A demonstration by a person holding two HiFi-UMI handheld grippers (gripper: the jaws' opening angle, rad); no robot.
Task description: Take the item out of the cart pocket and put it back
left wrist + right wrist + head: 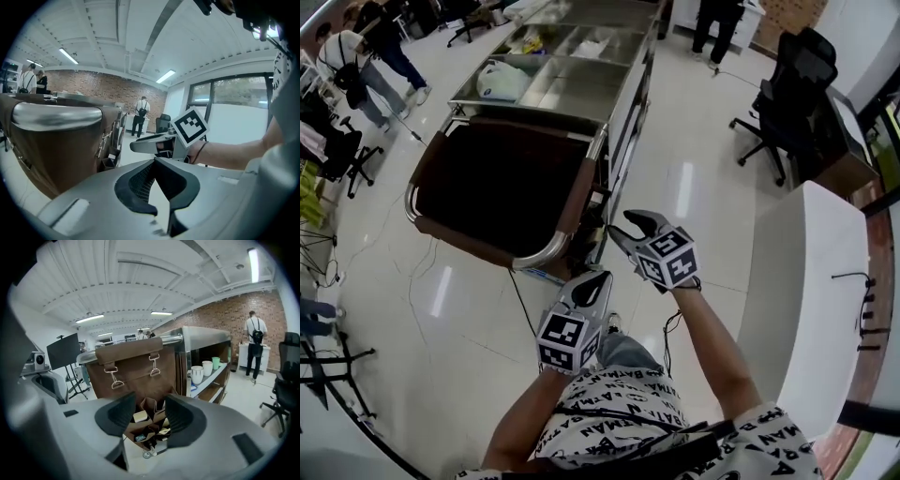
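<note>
The steel cart (614, 103) carries a big brown bag (502, 183) on its near end. Below that bag (131, 366), low on the cart, hangs a brown organiser of small pockets (151, 405); a pale card (139, 416) and other small items sit in them. My right gripper (150, 411) is open and empty, its jaws framing the pockets from a short distance. In the head view this right gripper (628, 228) is at the cart's near corner. My left gripper (592, 279) hangs shut and empty just below it, angled up past the bag's rim (56, 115) at the right gripper (150, 146).
Cups (204, 369) stand on the cart's side shelf. A white bag (502, 82) lies in a top tray. A black office chair (783, 103) and a white counter (806, 281) are to the right. People stand at the far end of the room.
</note>
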